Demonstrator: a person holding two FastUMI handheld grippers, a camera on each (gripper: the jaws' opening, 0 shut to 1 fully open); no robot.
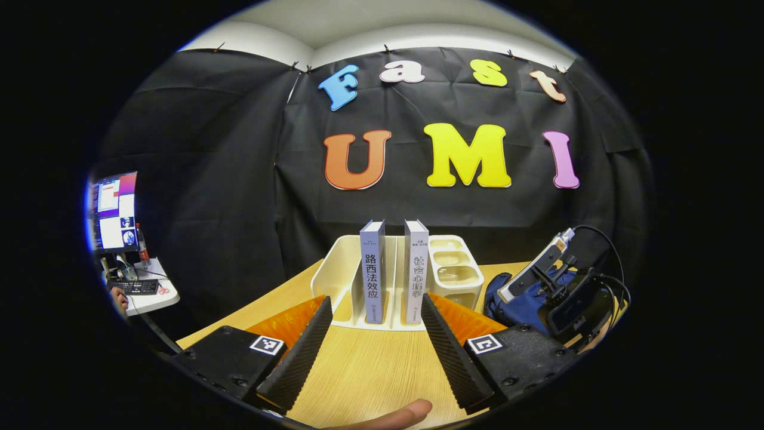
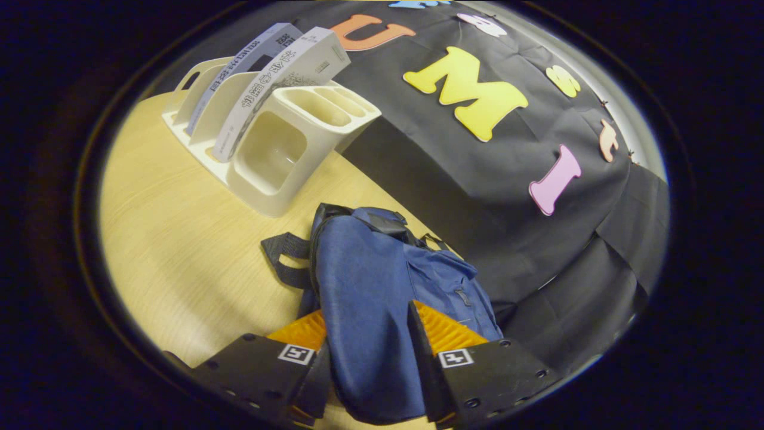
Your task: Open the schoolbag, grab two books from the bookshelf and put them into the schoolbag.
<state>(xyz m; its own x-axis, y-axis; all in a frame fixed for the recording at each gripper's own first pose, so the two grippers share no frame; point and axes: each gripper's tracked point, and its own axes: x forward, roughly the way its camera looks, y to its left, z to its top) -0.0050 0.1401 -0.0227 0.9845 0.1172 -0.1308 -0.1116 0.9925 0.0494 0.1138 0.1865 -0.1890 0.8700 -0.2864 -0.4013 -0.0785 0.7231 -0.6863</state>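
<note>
Two books, a grey-blue one (image 1: 372,269) and a paler one (image 1: 416,269), stand upright in a white bookshelf (image 1: 334,269) on the wooden table (image 1: 370,370). My left gripper (image 1: 375,298) is open just in front of them, a finger to each side, touching neither. The blue schoolbag (image 2: 370,280) lies on the table to the right of the shelf. My right gripper (image 2: 370,352) is shut on the bag, with a thick fold of fabric filling the gap between its fingers. In the right gripper view the books (image 2: 280,77) lean in the shelf (image 2: 268,155) behind the bag.
A small compartment box (image 1: 455,269) is attached to the shelf's right side. The right gripper's body (image 1: 573,298) with its cables hangs over the bag (image 1: 519,301). A thumb (image 1: 388,415) shows at the bottom. A monitor and keyboard desk (image 1: 113,209) stand far left.
</note>
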